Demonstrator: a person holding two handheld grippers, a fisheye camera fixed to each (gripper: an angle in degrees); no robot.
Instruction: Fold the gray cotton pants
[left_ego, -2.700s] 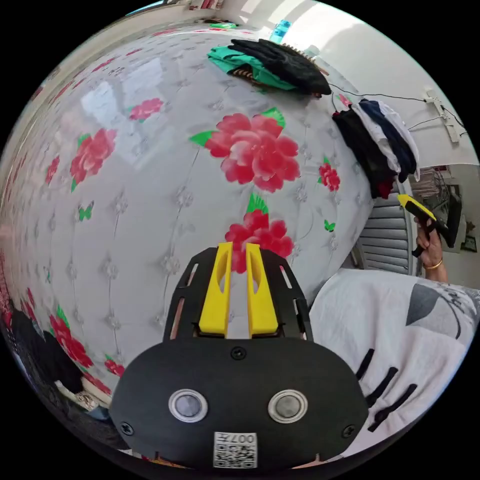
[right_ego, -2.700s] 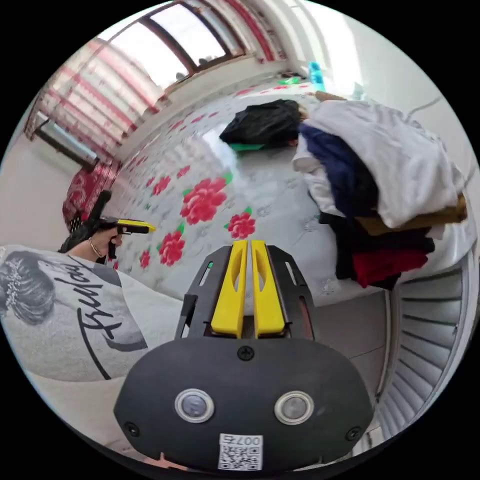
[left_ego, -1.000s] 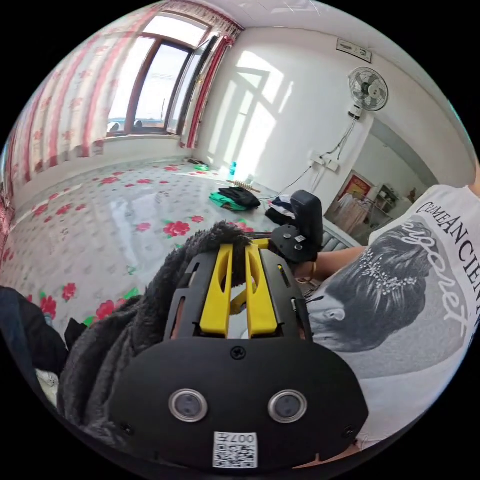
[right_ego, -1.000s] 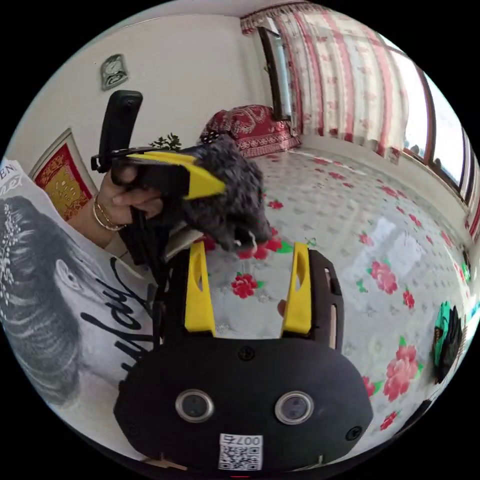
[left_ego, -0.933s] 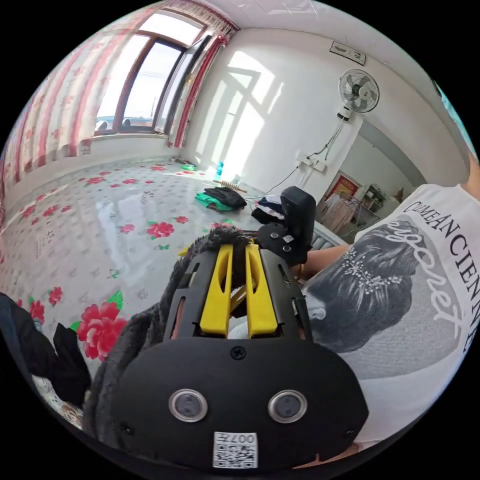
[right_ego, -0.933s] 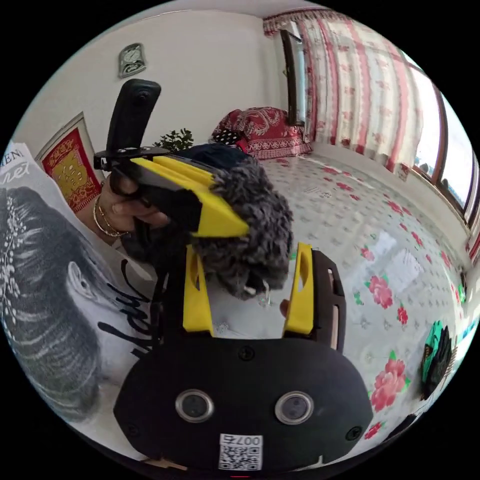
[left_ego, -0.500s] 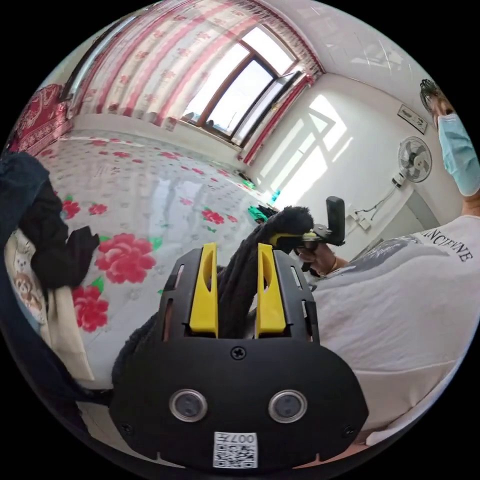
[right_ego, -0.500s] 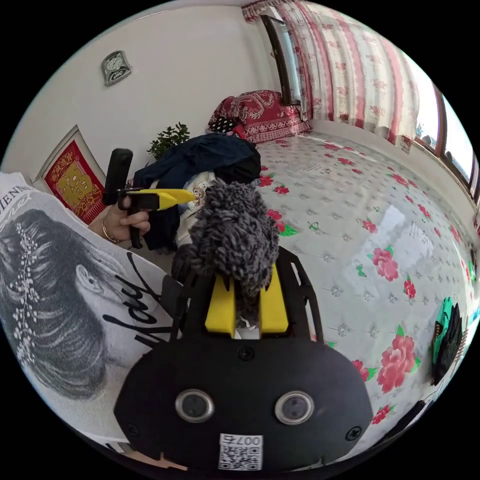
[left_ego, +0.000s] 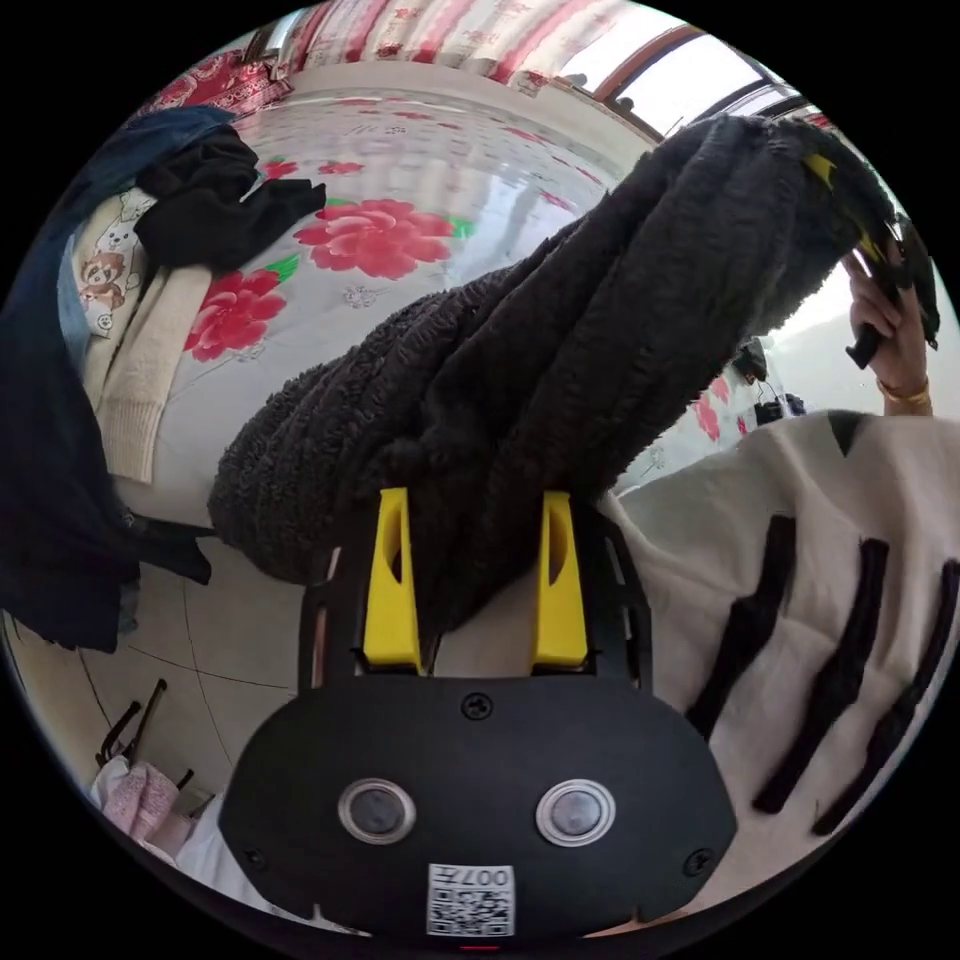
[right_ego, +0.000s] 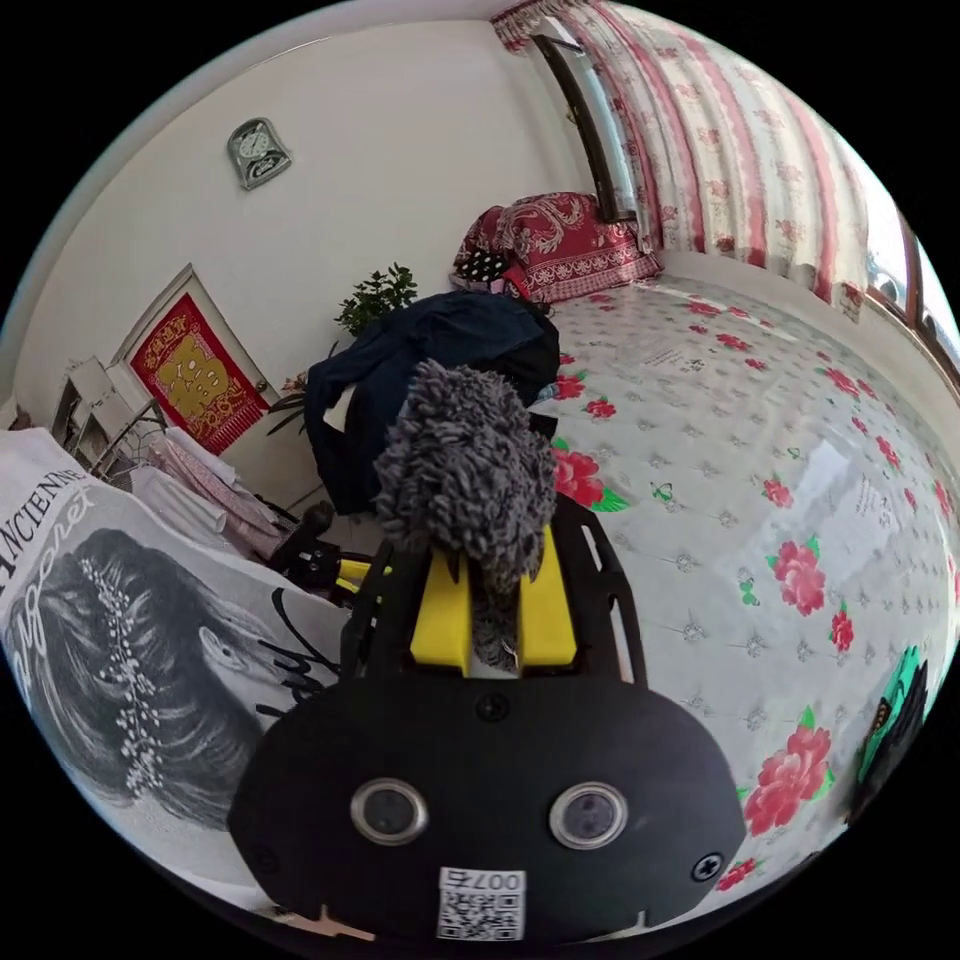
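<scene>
Gray fleecy pants (left_ego: 560, 330) held in air, strung lengthwise from left hand-held gripper (left_ego: 476, 540) up to right hand-held gripper (left_ego: 850, 205), above near edge of floral-covered bed (left_ego: 430, 190). Left jaws spread, fabric passing loose between, no pinch seen. Right hand-held gripper (right_ego: 496, 585) narrow, clamped on pants end (right_ego: 468, 480). Likely next: left nearer free length, closes on it, spreads toward bed
</scene>
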